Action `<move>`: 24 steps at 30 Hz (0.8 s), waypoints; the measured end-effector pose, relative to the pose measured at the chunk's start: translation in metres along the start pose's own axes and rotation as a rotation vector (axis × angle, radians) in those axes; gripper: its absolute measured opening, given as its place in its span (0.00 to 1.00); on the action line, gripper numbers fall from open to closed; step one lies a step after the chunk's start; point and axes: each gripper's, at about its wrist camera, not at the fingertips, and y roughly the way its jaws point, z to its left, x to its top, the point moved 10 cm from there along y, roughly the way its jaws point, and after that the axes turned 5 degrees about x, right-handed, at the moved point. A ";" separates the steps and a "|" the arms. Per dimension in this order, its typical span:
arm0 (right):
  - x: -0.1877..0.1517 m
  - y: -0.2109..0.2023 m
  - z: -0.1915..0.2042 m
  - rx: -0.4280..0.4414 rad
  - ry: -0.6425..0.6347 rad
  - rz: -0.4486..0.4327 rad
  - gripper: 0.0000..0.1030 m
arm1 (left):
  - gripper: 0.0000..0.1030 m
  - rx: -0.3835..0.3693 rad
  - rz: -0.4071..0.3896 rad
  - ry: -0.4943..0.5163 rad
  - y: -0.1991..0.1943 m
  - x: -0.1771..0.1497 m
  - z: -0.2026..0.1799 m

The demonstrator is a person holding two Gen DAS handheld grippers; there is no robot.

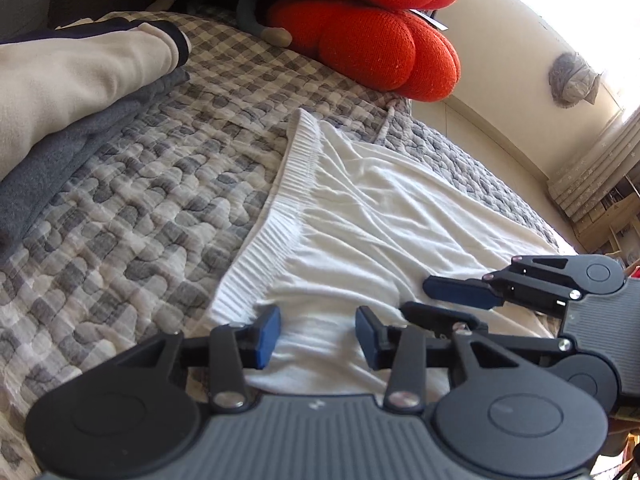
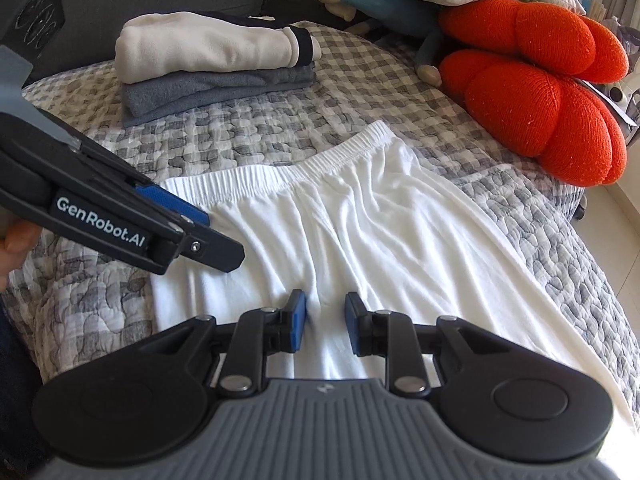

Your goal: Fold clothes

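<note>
A white garment [image 1: 360, 208] [image 2: 380, 232] with a ribbed elastic waistband [image 1: 280, 208] [image 2: 280, 172] lies spread and wrinkled on a grey checked quilt [image 1: 140, 200] [image 2: 360, 92]. My left gripper [image 1: 318, 336] [image 2: 222, 236] stands open over the garment's near left part, just below the waistband's end, with flat cloth showing between its blue pads. My right gripper [image 2: 326, 320] [image 1: 416, 296] is open by a narrower gap, low over the garment's middle, just to the right of the left one. Neither holds any cloth.
A folded stack, cream top [image 2: 208, 52] [image 1: 72, 76] on grey [image 2: 216, 88], sits at the far left of the quilt. Red knitted cushions [image 2: 540, 92] [image 1: 372, 40] and a blue plush toy [image 2: 384, 0] crowd the far right. The bed's edge drops off at the right. A hand [image 2: 16, 240] holds the left gripper.
</note>
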 end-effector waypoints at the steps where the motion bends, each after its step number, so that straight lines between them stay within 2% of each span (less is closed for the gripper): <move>1: 0.001 -0.003 0.001 0.001 -0.010 -0.002 0.26 | 0.42 -0.003 0.001 -0.006 0.000 0.000 0.001; 5: 0.004 -0.016 0.012 0.051 -0.075 -0.023 0.26 | 0.42 -0.008 0.001 -0.014 0.000 0.000 0.003; 7: -0.001 -0.012 0.012 0.054 -0.071 0.012 0.26 | 0.42 -0.005 -0.001 -0.016 0.000 0.000 0.004; 9: -0.010 -0.004 0.013 0.037 -0.085 0.041 0.26 | 0.41 0.004 -0.001 -0.023 0.001 0.000 0.006; 13: -0.006 -0.008 0.015 0.004 -0.107 0.043 0.26 | 0.41 0.005 -0.006 -0.024 0.001 0.001 0.006; 19: 0.005 -0.035 0.029 -0.065 -0.126 0.018 0.26 | 0.41 0.012 -0.010 -0.018 0.001 0.001 0.005; 24: -0.002 -0.063 0.040 -0.104 -0.025 0.010 0.26 | 0.41 0.011 -0.010 -0.025 0.001 0.001 0.007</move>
